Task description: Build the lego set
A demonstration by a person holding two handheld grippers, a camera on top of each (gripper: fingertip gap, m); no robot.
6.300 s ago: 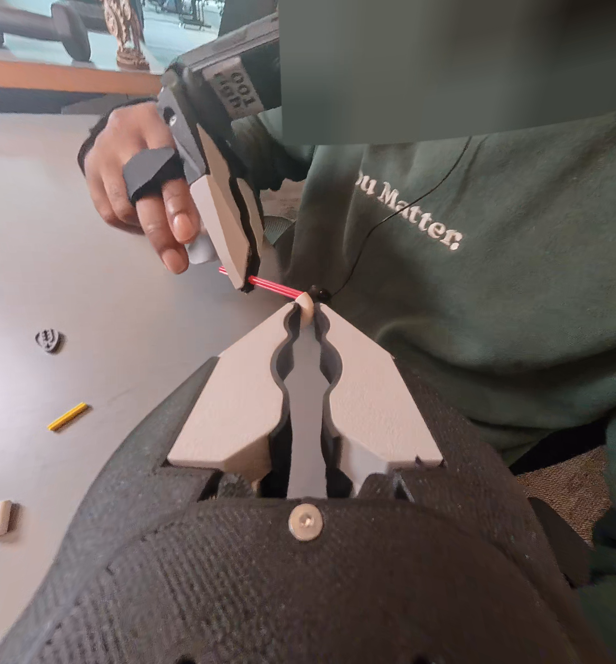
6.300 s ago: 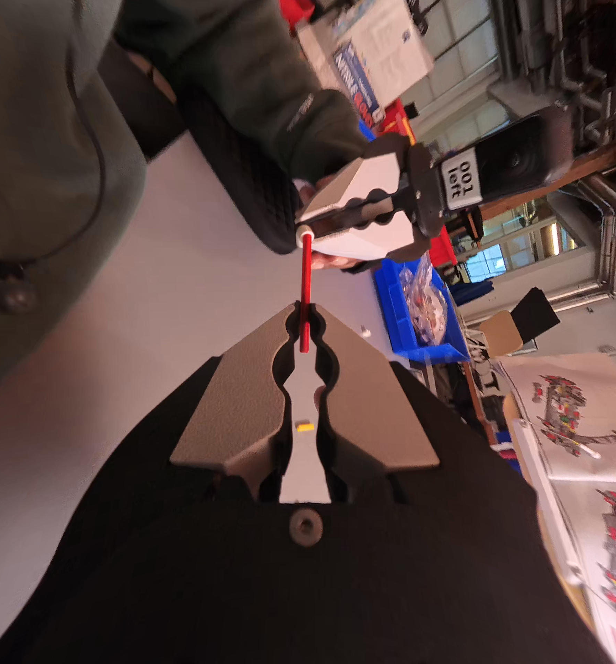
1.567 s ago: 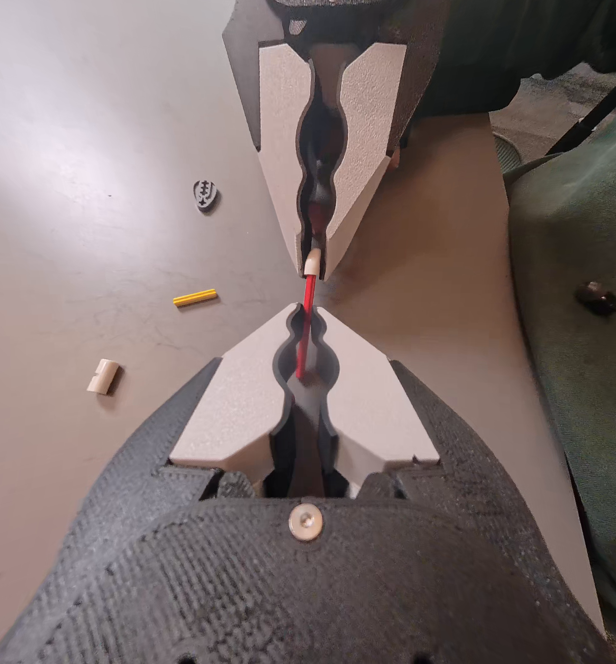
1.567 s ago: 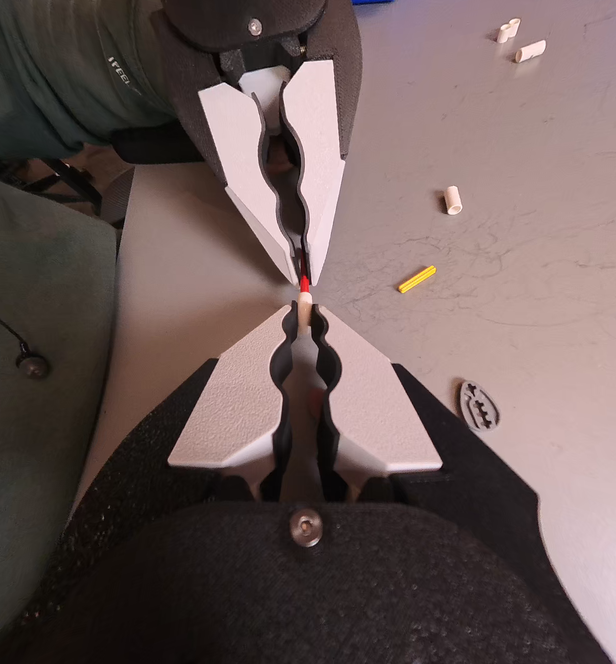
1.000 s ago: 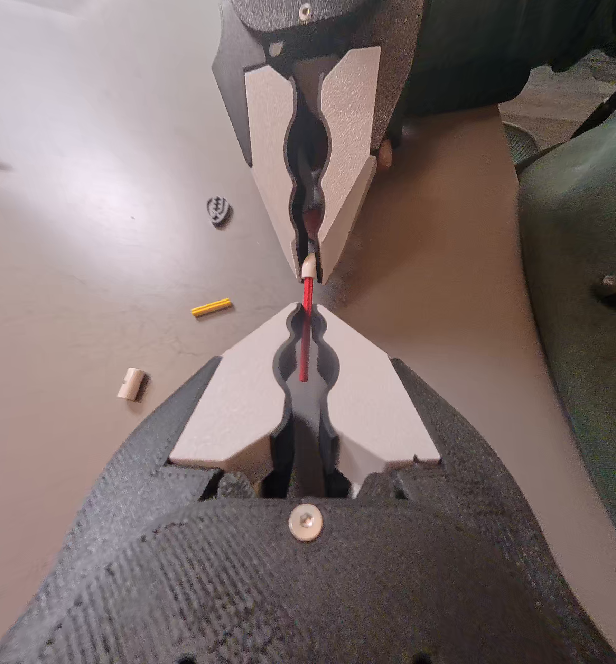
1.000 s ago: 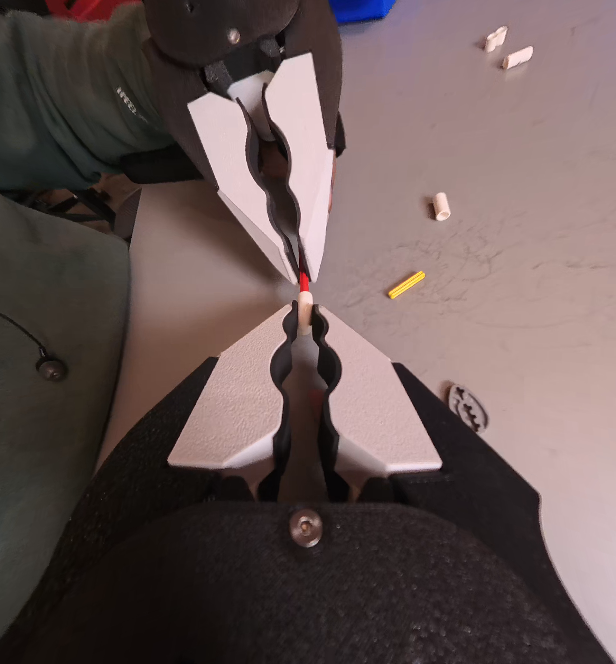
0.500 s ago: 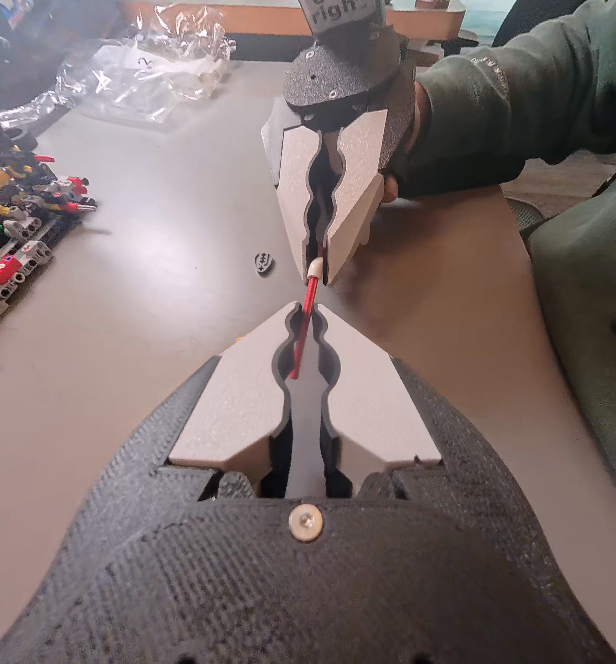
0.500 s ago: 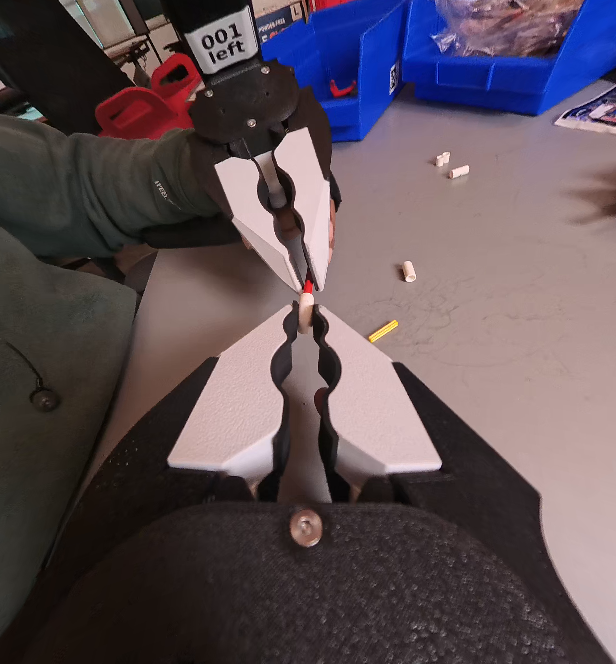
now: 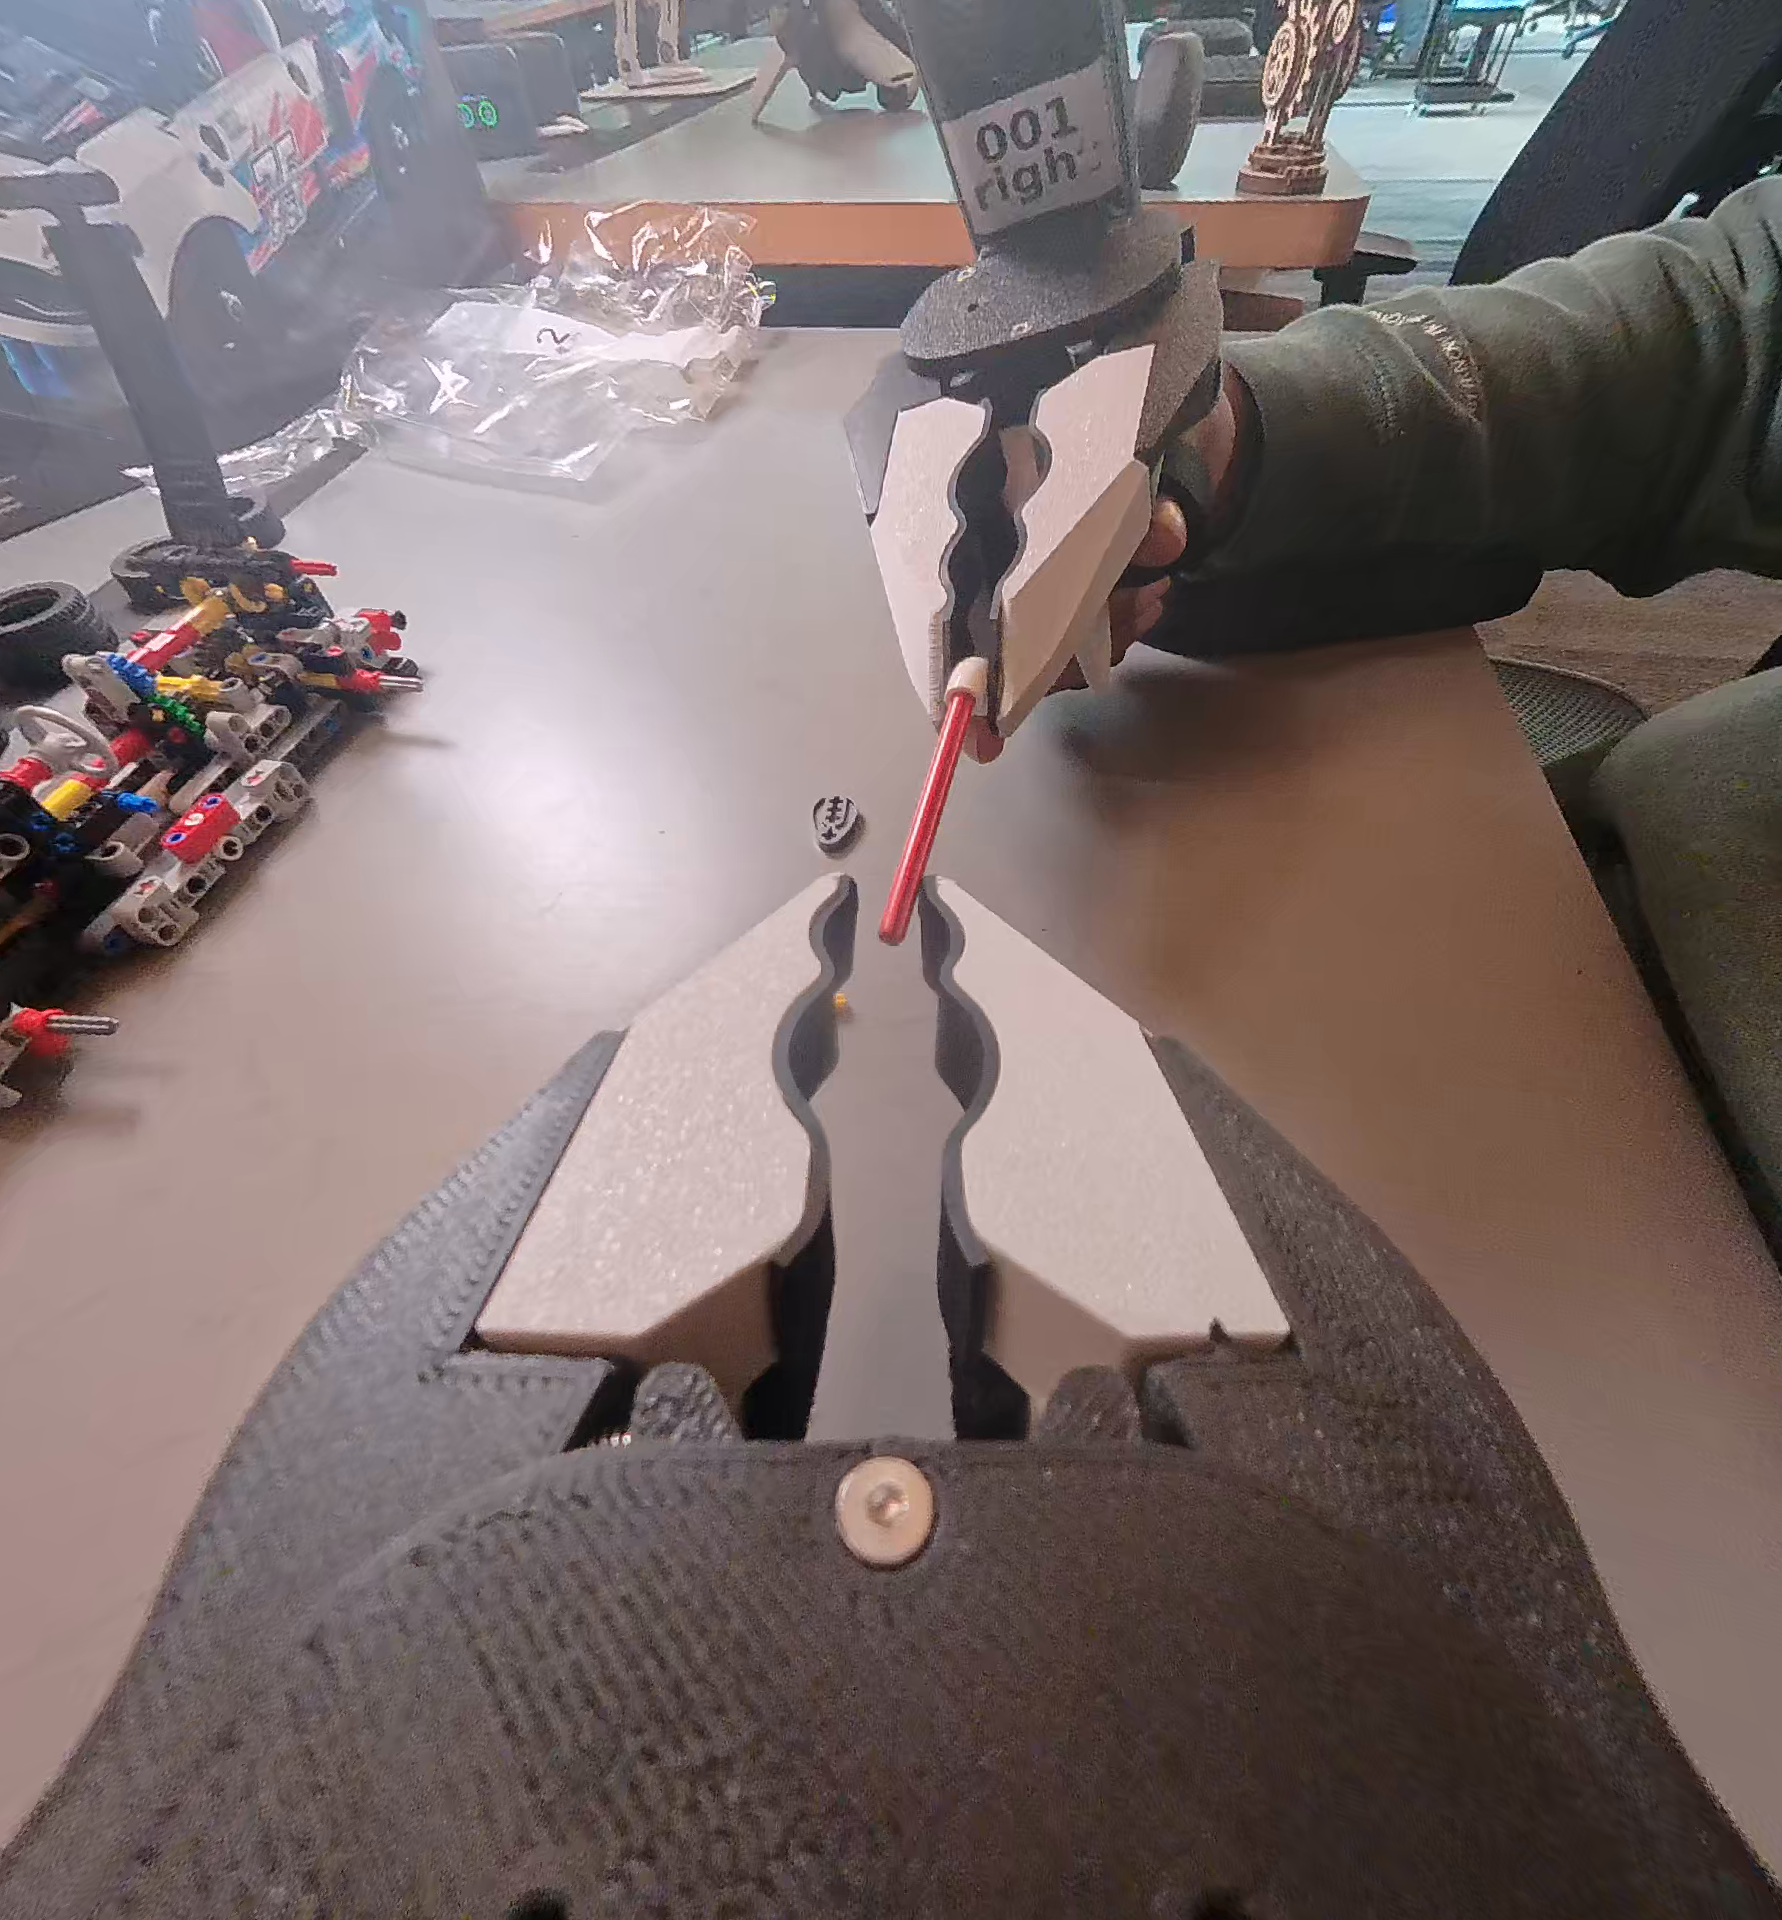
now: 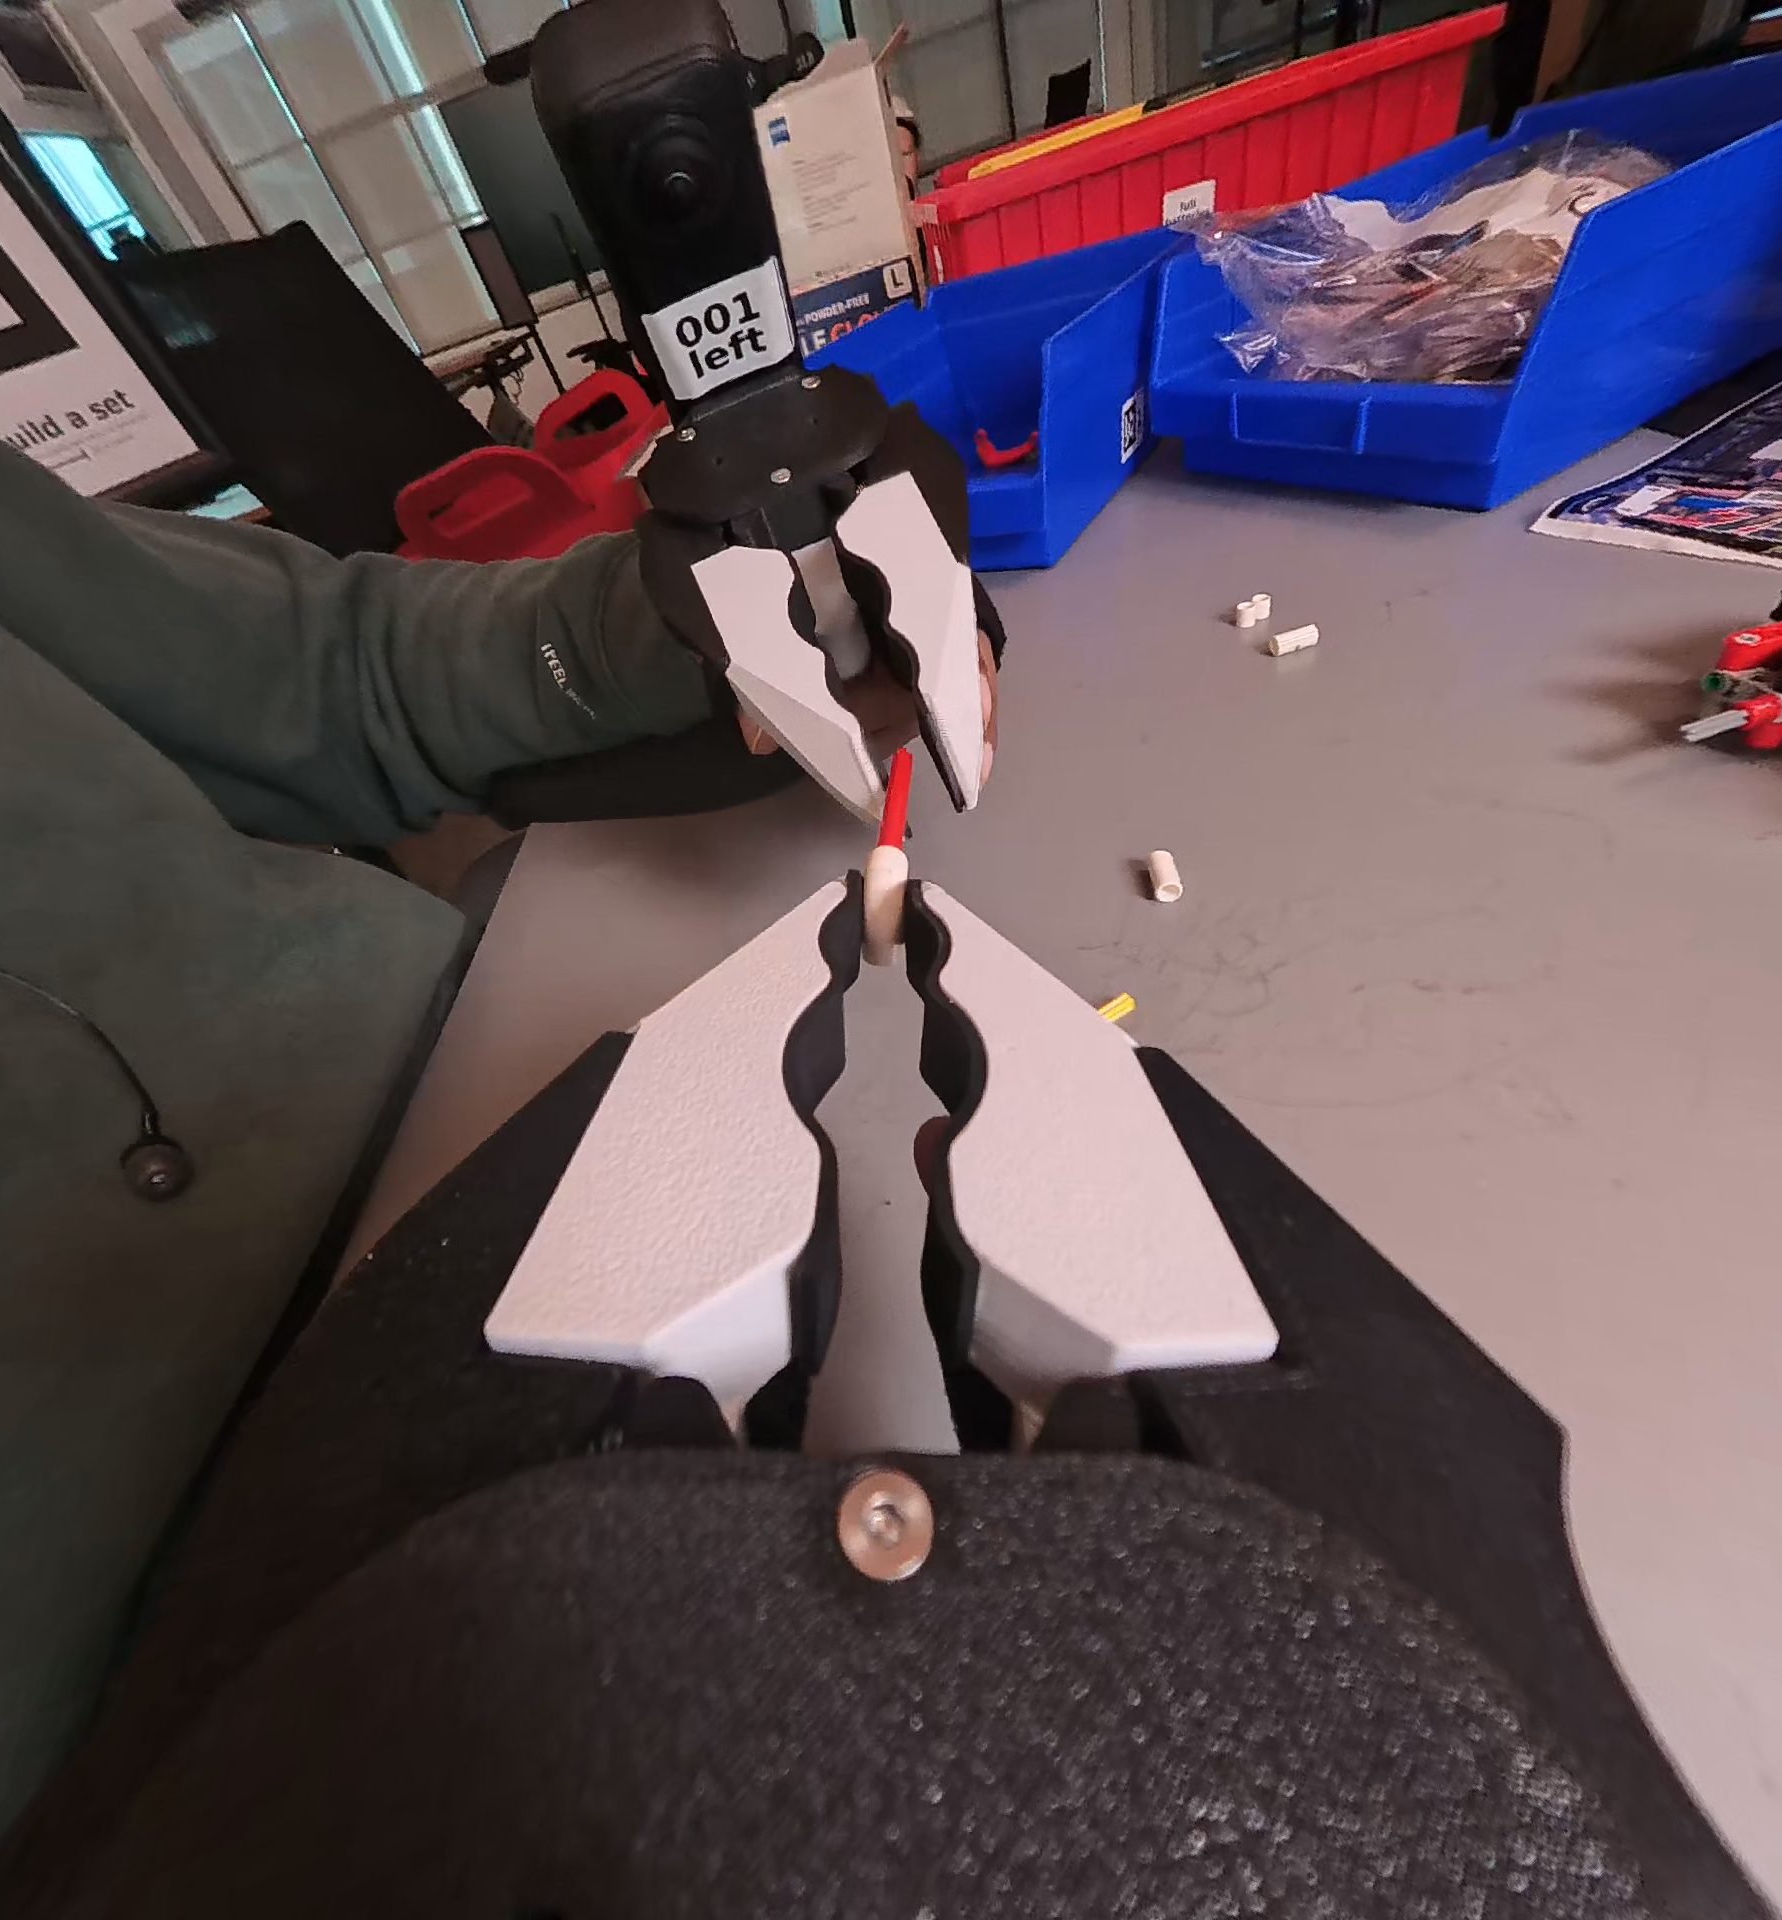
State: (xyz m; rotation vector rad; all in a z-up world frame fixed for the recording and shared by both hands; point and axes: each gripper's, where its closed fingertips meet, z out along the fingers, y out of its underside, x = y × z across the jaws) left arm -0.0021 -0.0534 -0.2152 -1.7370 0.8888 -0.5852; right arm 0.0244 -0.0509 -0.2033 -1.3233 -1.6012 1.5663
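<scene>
Between the tips of the right claw (image 10: 884, 914) sits a cream sleeve (image 10: 883, 912), both pads pressed tight on it, and a red rod (image 9: 923, 821) sticks out of that sleeve toward the left claw (image 9: 885, 902). That left claw stands released: its two fingers are parted, and the rod's free end hangs in the gap between them with daylight on either side, neither pad pressing it. Both claws are up above the grey surface (image 9: 575, 665), tip to tip, each held by a hand in a green sleeve (image 9: 1552, 416). Just ahead of the left claw's tips and a touch to its left, a small dark oval piece (image 9: 835, 824) lies flat. Farther off to that claw's left, a jumble of coloured building parts (image 9: 139, 748) spreads out, with black tyres (image 9: 30, 629) beside it and clear bags (image 9: 575, 364) beyond. On the right claw's right, a cream tube (image 10: 1162, 876) lies near, a yellow pin (image 10: 1115, 1006) peeks past its finger, two more cream tubes (image 10: 1276, 623) sit well ahead, and blue bins (image 10: 1386, 343) line the far edge.
</scene>
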